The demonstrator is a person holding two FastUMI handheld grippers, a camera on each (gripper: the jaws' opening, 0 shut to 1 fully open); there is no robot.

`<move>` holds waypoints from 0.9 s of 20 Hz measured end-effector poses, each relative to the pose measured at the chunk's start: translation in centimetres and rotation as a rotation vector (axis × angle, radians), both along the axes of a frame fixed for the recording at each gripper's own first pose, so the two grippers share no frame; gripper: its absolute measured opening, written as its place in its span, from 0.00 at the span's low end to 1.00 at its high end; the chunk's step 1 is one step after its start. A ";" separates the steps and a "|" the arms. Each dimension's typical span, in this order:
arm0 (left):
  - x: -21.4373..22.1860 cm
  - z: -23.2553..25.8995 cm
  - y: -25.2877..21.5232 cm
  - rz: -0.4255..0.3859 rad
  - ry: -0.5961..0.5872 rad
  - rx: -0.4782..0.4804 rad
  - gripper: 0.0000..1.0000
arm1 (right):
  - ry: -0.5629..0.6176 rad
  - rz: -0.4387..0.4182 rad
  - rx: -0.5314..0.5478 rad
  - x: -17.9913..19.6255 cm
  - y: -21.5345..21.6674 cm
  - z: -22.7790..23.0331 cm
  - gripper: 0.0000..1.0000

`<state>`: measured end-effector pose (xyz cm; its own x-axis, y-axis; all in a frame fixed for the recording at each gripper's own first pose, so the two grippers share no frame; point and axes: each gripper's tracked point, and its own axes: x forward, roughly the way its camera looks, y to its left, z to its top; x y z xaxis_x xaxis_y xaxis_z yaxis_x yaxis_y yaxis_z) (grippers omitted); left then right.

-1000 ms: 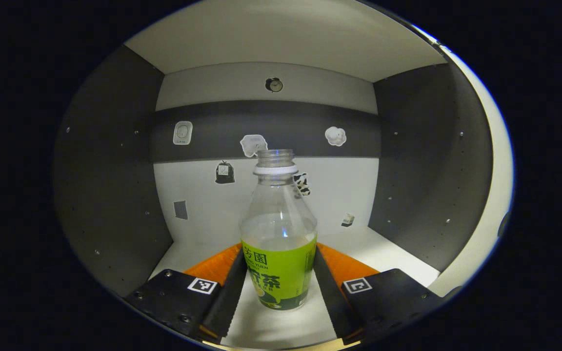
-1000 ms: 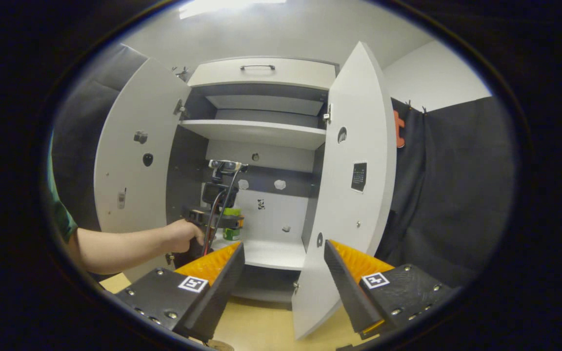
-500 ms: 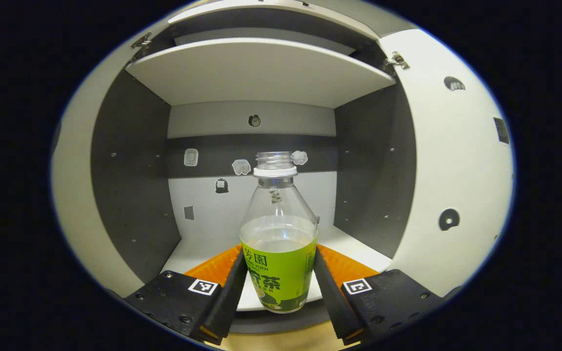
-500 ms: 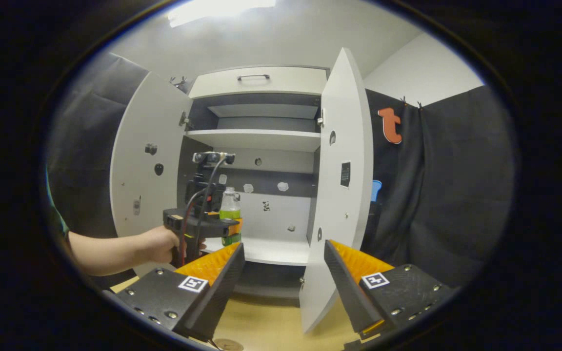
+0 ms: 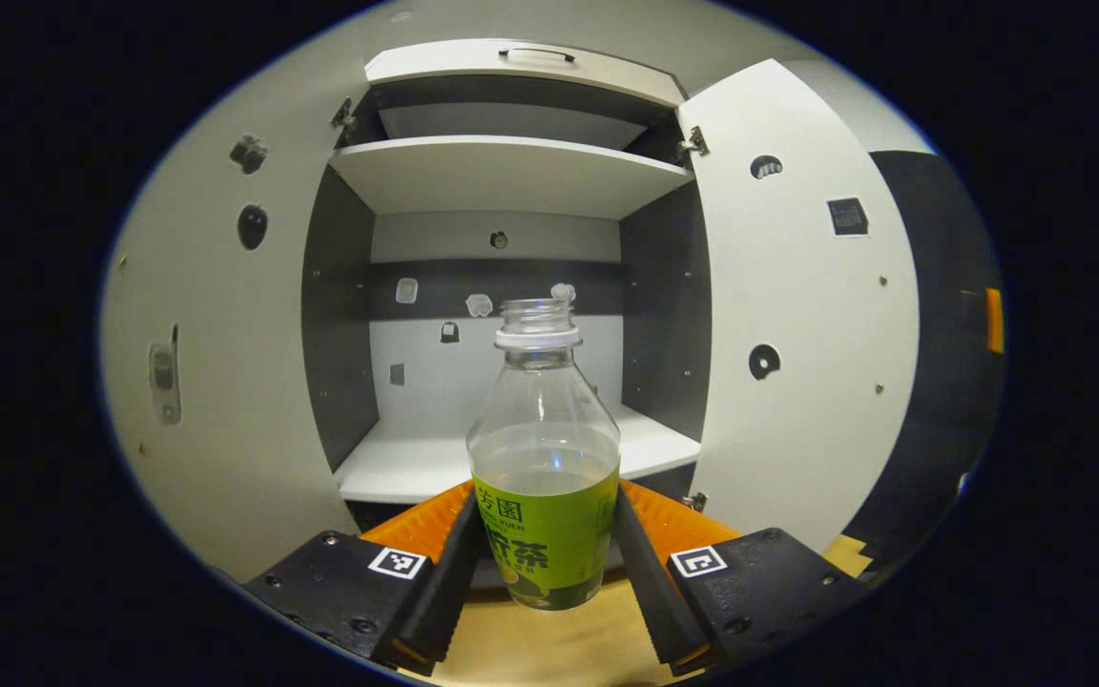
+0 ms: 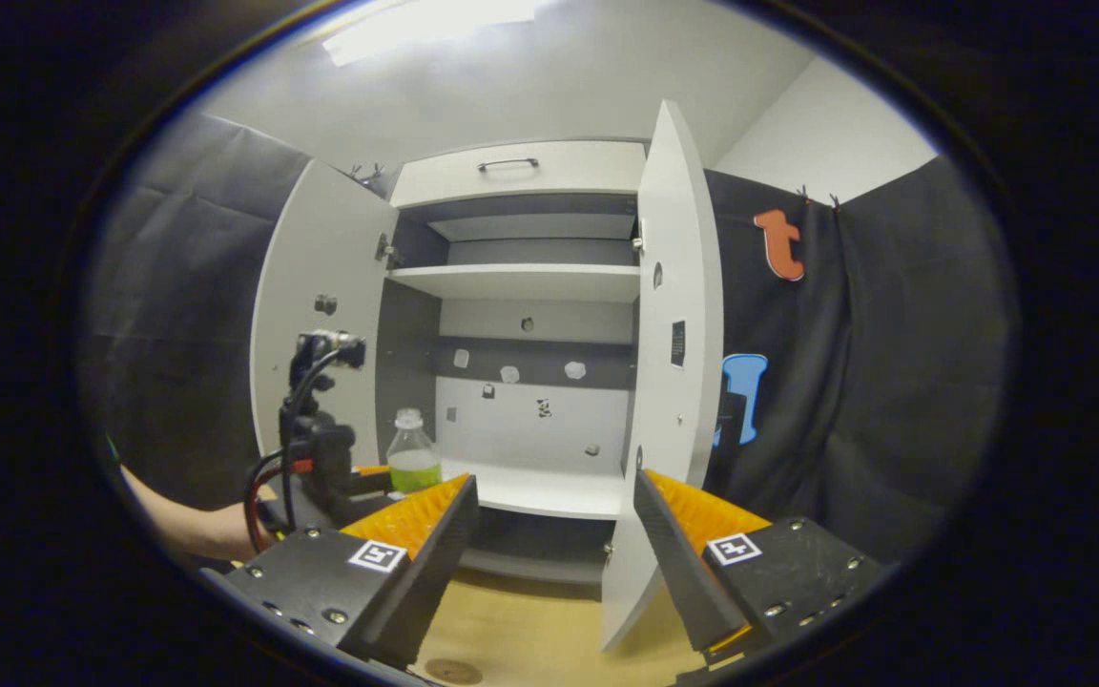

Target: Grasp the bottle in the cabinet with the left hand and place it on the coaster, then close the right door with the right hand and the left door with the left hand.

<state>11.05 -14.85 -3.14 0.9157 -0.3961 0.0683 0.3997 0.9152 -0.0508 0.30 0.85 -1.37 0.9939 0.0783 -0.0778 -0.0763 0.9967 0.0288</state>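
Note:
A clear, capless bottle (image 5: 544,458) with a green label and some pale liquid stands upright between the fingers of my left gripper (image 5: 545,498), which is shut on its labelled part. It hangs in front of the open cabinet, outside the lower shelf (image 5: 416,468) and above the wooden table. In the right gripper view the same bottle (image 6: 413,456) sits in the left gripper (image 6: 330,468) at the left, near the left door (image 6: 321,286). My right gripper (image 6: 554,482) is open and holds nothing, facing the right door (image 6: 678,382). A round brown coaster (image 6: 452,671) lies at the bottom edge.
Both white cabinet doors stand wide open, the left door (image 5: 216,382) and the right door (image 5: 798,334). A drawer with a handle (image 6: 507,164) tops the cabinet. A person's forearm (image 6: 196,530) holds the left gripper. The wooden table (image 6: 530,620) runs below the cabinet.
My left gripper has drawn back out of the cabinet with the bottle, from over the shelf to over the table. The right gripper stays open and has turned slightly.

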 end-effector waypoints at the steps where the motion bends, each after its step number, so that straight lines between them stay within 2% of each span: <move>1: -0.9 -1.0 0.1 -0.003 0.015 -0.021 0.78 | -0.002 -0.001 0.001 0.0 -0.3 0.2 0.99; 5: -3.2 -4.0 1.5 0.016 0.020 -0.032 0.78 | -0.035 -0.006 0.054 -0.6 -0.9 2.0 0.98; 9: -5.2 -8.3 1.4 -0.006 0.059 -0.051 0.78 | -0.038 -0.008 0.082 -1.2 -1.4 3.0 0.99; 12: -6.7 -12.8 0.2 -0.042 0.052 -0.024 0.78 | -0.025 -0.014 0.071 -1.7 -1.8 2.6 0.99; 17: -10.6 -17.7 -3.9 -0.197 0.034 -0.109 0.79 | 0.010 -0.025 0.004 -2.7 -2.0 0.1 0.99; 18: -11.0 -18.6 -4.5 -0.216 0.024 -0.098 0.79 | 0.019 -0.027 -0.011 -3.1 -2.0 -0.5 0.99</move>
